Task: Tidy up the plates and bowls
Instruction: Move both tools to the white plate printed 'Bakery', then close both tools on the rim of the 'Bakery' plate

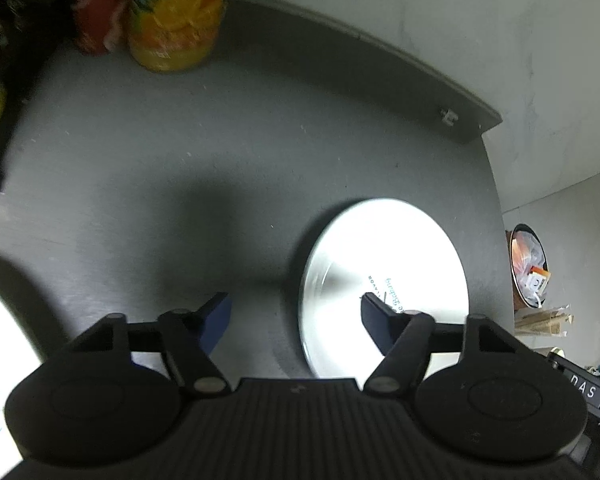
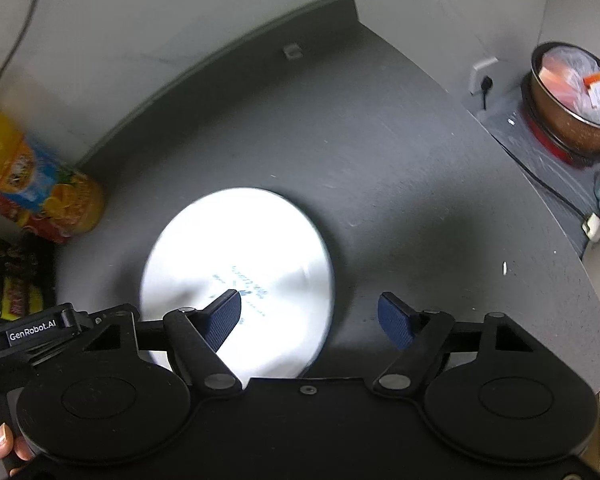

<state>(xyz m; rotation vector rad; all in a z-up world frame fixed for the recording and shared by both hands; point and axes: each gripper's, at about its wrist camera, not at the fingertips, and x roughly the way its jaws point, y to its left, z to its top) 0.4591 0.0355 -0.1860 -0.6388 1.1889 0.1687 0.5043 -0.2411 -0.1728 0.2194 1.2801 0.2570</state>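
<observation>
On dark table [image 2: 380,140], one white plate [image 2: 236,264] is seen ungrasped, left gripper [image 1: 296,304] and right gripper [image 2: 310,308] both spread empty, sorting barely begun

Glossy white plate [image 1: 384,280], matt countertop [image 1: 180,152]
</observation>
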